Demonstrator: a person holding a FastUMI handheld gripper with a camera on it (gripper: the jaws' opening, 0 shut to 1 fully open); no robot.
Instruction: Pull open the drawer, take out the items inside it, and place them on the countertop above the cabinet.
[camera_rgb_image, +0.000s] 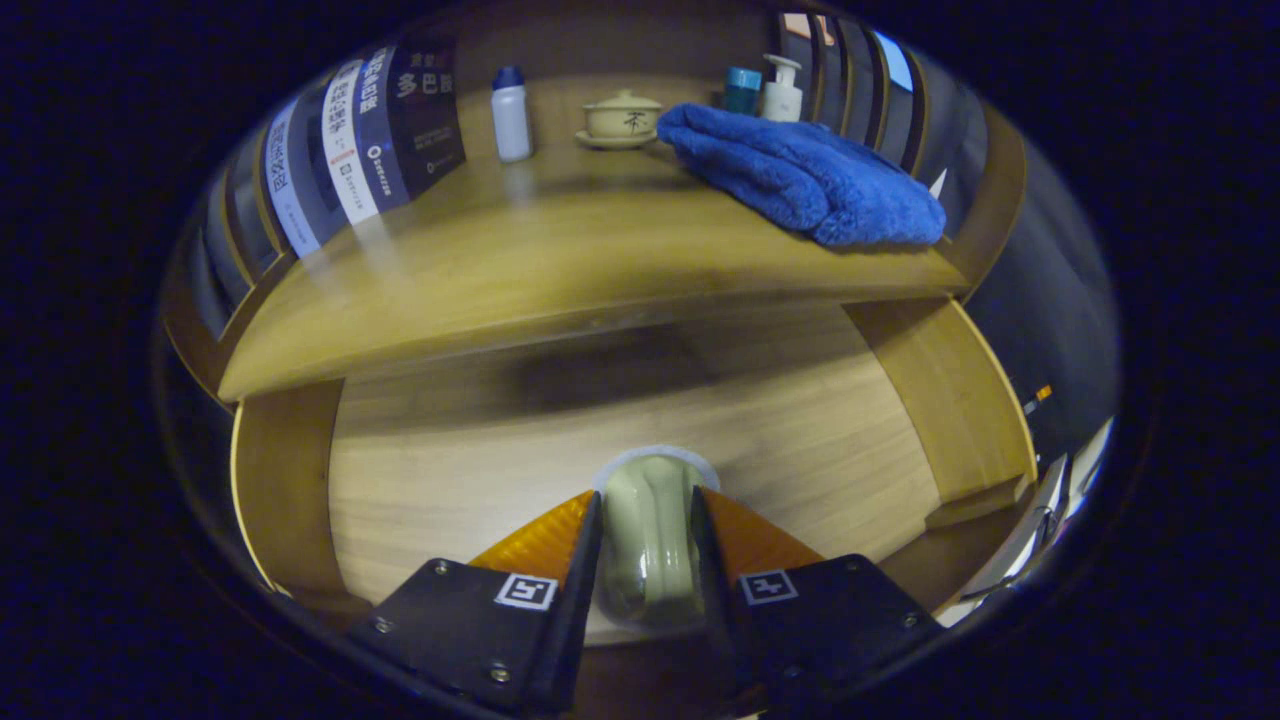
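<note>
My gripper (645, 493) is shut on a pale green ceramic cup (650, 545), with one finger pressing on each side of it. The cup hangs over the wooden floor of the pulled-out drawer (285, 480), whose side walls stand left and right of the fingers. Beyond and above the drawer lies the wooden countertop (540, 260). I cannot tell whether the cup touches the drawer floor, and the fingers hide its lower part.
On the countertop a folded blue towel (805, 175) lies at the right. A lidded tea bowl on a saucer (620, 120), a white bottle with a blue cap (511, 115), a teal cup (742, 90) and a pump bottle (782, 90) stand at the back. Books (370, 140) lean at the left.
</note>
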